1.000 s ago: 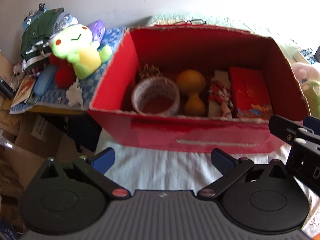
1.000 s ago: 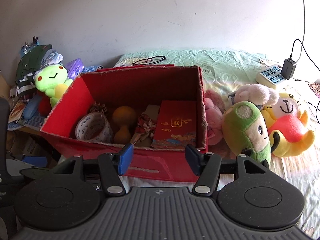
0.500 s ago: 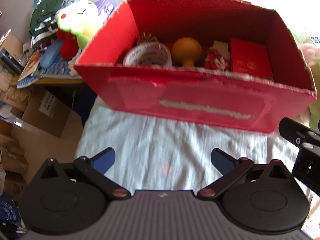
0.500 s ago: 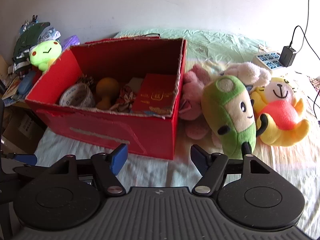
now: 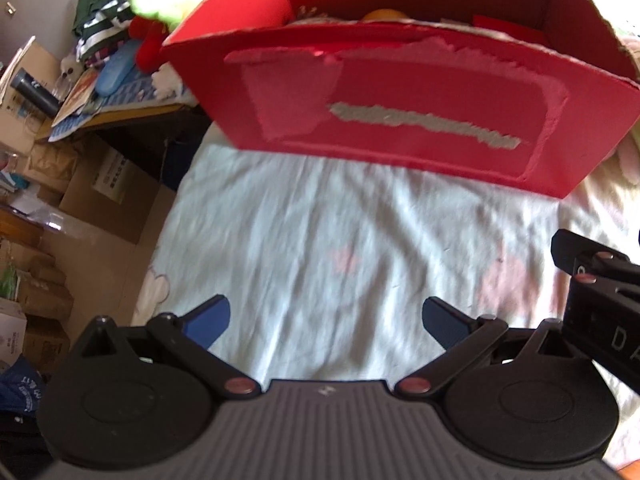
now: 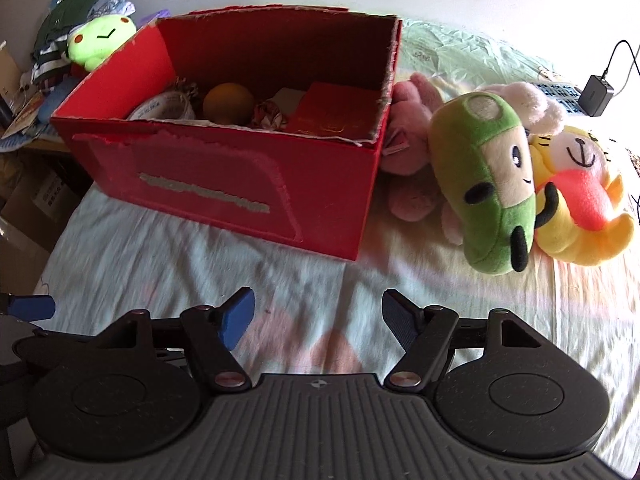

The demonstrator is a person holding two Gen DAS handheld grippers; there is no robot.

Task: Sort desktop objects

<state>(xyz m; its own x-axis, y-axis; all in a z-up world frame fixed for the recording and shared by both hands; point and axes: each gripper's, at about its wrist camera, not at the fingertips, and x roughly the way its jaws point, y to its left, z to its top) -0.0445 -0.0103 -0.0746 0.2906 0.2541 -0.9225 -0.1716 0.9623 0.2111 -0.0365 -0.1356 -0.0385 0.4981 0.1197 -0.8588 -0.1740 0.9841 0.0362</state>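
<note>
Pale, wrinkled bed sheet (image 6: 168,256) with faint pink patches covers the bed, lit by strong daylight, with a plain white wall behind. On the sheet stands an open red cardboard box (image 6: 224,184), its front face scarred where a label was torn off, leaving a grey strip. Inside it, seen from the right wrist view, lie a roll of tape (image 6: 164,105) at the left, an orange gourd-shaped object (image 6: 228,103) beside it, a small bundle of red and white rope (image 6: 269,115), and a flat red packet (image 6: 332,114) toward the right end.

Just beside the box's right wall lies a pink plush (image 6: 412,160), then a green plush (image 6: 486,184) leaning against a yellow plush (image 6: 580,196). A black charger (image 6: 597,95) with its cable sits farther back on the bed. Left of the box, on a cluttered side table, a lime-green frog plush (image 6: 98,40) rests against a heap of dark clothes.

The left gripper (image 5: 326,318) hangs over bare sheet in front of the box, tilted steeply down, its blue-tipped jaws spread wide with nothing between them. The right gripper (image 6: 318,316) is likewise over the sheet, near the box's front right corner, jaws at full spread and empty. Motion blur softens the left wrist view.
</note>
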